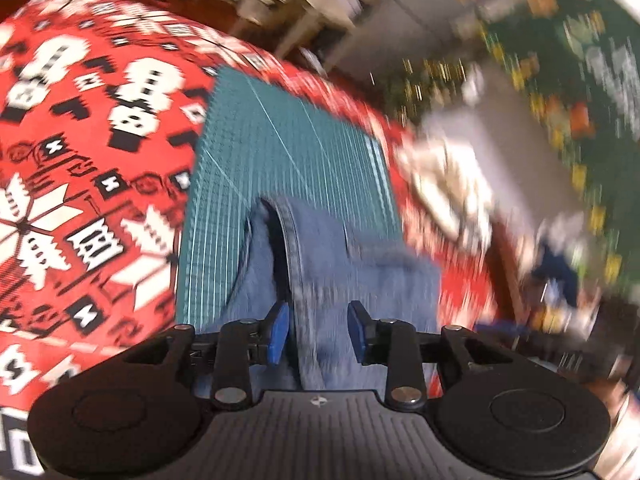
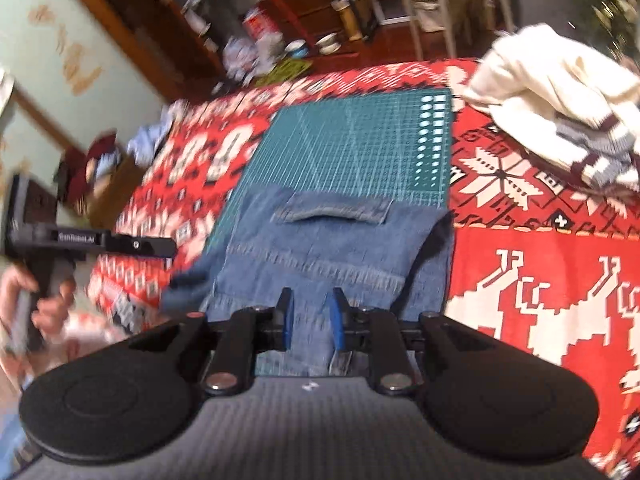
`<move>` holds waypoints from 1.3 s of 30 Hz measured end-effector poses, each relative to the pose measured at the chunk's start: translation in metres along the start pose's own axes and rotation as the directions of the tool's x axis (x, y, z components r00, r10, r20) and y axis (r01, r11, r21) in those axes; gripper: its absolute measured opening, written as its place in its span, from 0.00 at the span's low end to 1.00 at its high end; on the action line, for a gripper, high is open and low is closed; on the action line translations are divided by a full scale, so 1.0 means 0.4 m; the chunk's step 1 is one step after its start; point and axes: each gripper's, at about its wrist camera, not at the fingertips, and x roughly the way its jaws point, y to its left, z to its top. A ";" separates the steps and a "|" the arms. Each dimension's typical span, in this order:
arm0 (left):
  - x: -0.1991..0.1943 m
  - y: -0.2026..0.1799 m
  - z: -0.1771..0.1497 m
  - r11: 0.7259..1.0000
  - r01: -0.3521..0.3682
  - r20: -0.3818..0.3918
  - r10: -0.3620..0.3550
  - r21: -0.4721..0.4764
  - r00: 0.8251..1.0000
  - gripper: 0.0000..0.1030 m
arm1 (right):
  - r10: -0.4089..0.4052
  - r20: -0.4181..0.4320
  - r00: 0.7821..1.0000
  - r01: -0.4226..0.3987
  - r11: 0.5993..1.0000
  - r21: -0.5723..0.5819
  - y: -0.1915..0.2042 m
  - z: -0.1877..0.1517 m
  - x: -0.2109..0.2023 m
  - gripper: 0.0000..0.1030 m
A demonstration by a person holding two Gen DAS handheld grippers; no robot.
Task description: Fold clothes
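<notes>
A blue denim garment point(image 2: 340, 248) lies partly folded on a green cutting mat point(image 2: 352, 140), with a pocket or hem flap facing up. My right gripper point(image 2: 312, 320) hovers low over its near edge. Its blue pads stand a little apart, with denim showing in the gap and a small flap beside the right pad. In the left wrist view the denim point(image 1: 332, 272) rises in a stitched fold on the mat point(image 1: 280, 140). My left gripper point(image 1: 318, 332) straddles that fold with its pads well apart, not pressing it.
A red patterned blanket point(image 2: 540, 260) covers the surface under the mat. White and striped clothes point(image 2: 560, 92) are piled at the right, blurred in the left wrist view point(image 1: 444, 184). A hand point(image 2: 44, 300) holds the other tool's black body at the left. Cluttered furniture stands behind.
</notes>
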 end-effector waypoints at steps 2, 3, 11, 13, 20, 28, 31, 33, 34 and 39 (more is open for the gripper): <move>0.024 0.028 0.027 0.997 0.015 0.060 -0.010 -0.079 0.998 0.35 | 0.011 0.063 0.998 -0.017 0.995 0.102 -0.045 0.018 0.012 0.26; 0.037 0.040 0.038 0.993 0.017 0.079 -0.008 -0.114 0.997 0.36 | 0.007 0.097 0.995 -0.021 0.989 0.147 -0.066 0.025 0.017 0.28; 0.174 0.099 0.089 0.956 0.074 0.083 -0.053 -0.283 0.995 0.38 | 0.011 0.265 0.964 -0.138 0.874 0.465 -0.246 0.015 0.080 0.32; 0.189 0.101 0.091 0.949 0.095 0.084 -0.073 -0.299 0.994 0.38 | 0.016 0.276 0.961 -0.161 0.843 0.513 -0.277 0.004 0.091 0.32; 0.214 0.111 0.083 0.935 0.135 0.053 -0.124 -0.329 0.991 0.32 | 0.040 0.227 0.973 -0.169 0.794 0.583 -0.326 -0.018 0.131 0.33; 0.231 0.126 0.077 0.909 0.169 0.062 -0.157 -0.381 0.986 0.30 | 0.090 0.196 0.977 -0.198 0.732 0.651 -0.352 -0.032 0.212 0.41; 0.230 0.133 0.073 0.906 0.161 0.080 -0.141 -0.392 0.987 0.13 | 0.101 0.212 0.972 -0.218 0.725 0.653 -0.356 -0.028 0.233 0.40; 0.224 0.127 0.072 0.912 0.166 0.097 -0.139 -0.375 0.986 0.11 | 0.105 0.226 0.968 -0.230 0.723 0.651 -0.354 -0.025 0.238 0.18; 0.221 0.121 0.075 0.917 0.167 0.103 -0.139 -0.363 0.985 0.11 | 0.103 0.232 0.967 -0.232 0.727 0.646 -0.352 -0.022 0.238 0.14; 0.216 0.122 0.087 0.896 0.242 0.149 -0.200 -0.373 0.968 0.08 | 0.103 0.271 0.957 -0.262 0.711 0.652 -0.360 -0.023 0.240 0.08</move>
